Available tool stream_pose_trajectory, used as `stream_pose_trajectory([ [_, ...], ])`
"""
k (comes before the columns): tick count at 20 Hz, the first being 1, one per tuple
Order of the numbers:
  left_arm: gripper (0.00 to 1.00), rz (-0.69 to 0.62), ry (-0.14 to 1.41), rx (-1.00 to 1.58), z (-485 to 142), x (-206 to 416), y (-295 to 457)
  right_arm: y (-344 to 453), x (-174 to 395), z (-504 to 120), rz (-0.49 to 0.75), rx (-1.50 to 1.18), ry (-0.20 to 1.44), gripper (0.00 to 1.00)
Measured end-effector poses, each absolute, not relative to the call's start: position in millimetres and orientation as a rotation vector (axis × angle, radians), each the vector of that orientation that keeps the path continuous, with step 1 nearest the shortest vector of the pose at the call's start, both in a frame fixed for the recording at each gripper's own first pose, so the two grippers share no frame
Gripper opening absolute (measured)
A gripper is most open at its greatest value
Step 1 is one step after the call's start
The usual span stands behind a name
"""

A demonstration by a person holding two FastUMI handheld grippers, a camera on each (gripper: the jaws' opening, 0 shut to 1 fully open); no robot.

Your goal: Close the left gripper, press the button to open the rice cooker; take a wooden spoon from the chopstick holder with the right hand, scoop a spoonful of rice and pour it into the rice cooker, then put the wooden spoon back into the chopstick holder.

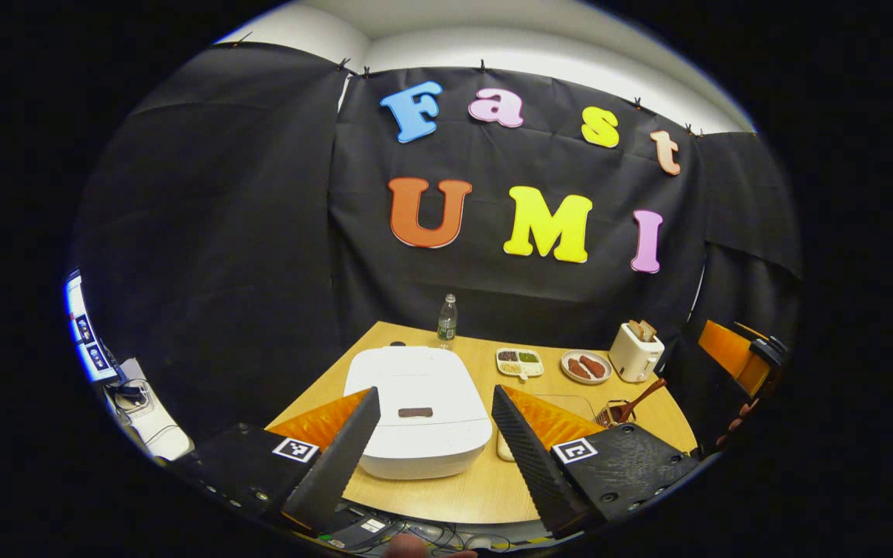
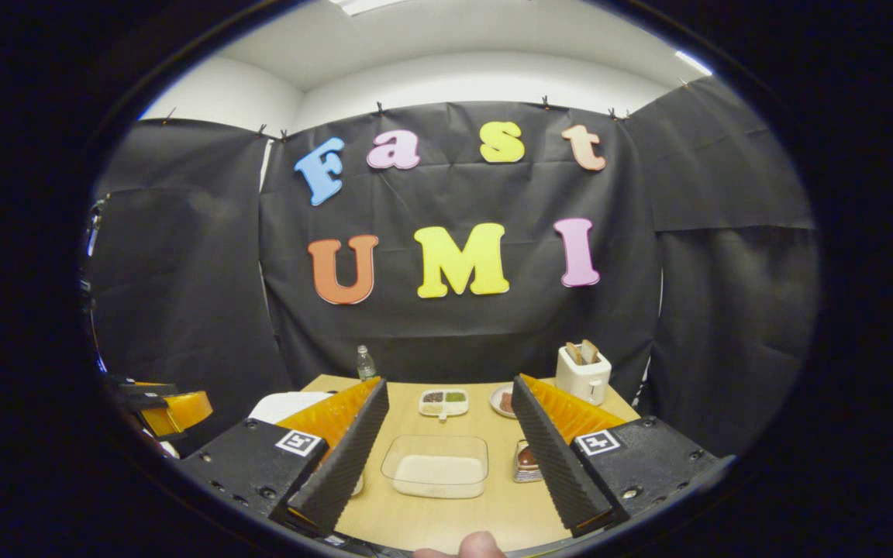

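Each tool has two ribbed wedge fingers with orange backs, on black screwed blocks bearing square black-and-white markers.

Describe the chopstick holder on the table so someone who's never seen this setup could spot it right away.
Start at the big white rice cooker on the wooden table and look to its right, past the clear rice container. The chopstick holder is the small dark holder there, in front of the white toaster. A wooden spoon sticks out of it at a slant.

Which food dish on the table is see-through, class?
The rectangular container of rice, nearest the right gripper; the divided tray and the round plate are opaque white.
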State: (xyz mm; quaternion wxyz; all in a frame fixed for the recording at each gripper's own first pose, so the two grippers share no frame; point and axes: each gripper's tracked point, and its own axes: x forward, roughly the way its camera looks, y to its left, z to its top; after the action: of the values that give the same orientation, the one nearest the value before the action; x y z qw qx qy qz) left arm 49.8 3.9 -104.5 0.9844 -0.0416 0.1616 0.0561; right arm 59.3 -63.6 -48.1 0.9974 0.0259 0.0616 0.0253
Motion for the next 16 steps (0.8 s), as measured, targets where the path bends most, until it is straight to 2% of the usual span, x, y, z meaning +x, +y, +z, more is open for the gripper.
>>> stream_pose_trajectory([
  [1, 0.94, 0.112, 0.356, -0.083, -112, 54, 4, -69, 62, -52, 0.047, 0.053, 0.128, 1.00],
  [2, 0.87, 0.112, 0.393, -0.080, -121, 62, 6, -74, 66, -53, 0.041, 0.056, 0.129, 1.00],
  [3, 0.75, 0.121, 0.428, -0.069, -129, 68, 9, -80, 70, -56, 0.034, 0.061, 0.131, 1.00],
  [4, 0.55, 0.123, 0.457, -0.067, -138, 75, 14, -86, 73, -58, 0.029, 0.066, 0.137, 1.00],
  [5, 0.47, 0.126, 0.483, -0.075, -141, 81, 16, -91, 75, -61, 0.022, 0.069, 0.142, 1.00],
  [6, 0.29, 0.127, 0.510, -0.089, -149, 88, 21, -96, 77, -64, 0.018, 0.074, 0.151, 1.00],
  [8, 0.12, 0.105, 0.596, -0.127, -165, 97, 25, -106, 83, -73, 0.009, 0.067, 0.170, 1.00],
  [9, 0.11, 0.103, 0.632, -0.134, -175, 106, 30, -114, 85, -75, -0.005, 0.067, 0.172, 1.00],
  [10, 0.00, 0.102, 0.658, -0.156, -179, 105, 33, -119, 88, -76, -0.013, 0.072, 0.176, 1.00],
  [16, 0.00, 0.042, 0.808, -0.275, -211, 134, 36, -139, 102, -90, -0.046, 0.088, 0.202, 1.00],
])
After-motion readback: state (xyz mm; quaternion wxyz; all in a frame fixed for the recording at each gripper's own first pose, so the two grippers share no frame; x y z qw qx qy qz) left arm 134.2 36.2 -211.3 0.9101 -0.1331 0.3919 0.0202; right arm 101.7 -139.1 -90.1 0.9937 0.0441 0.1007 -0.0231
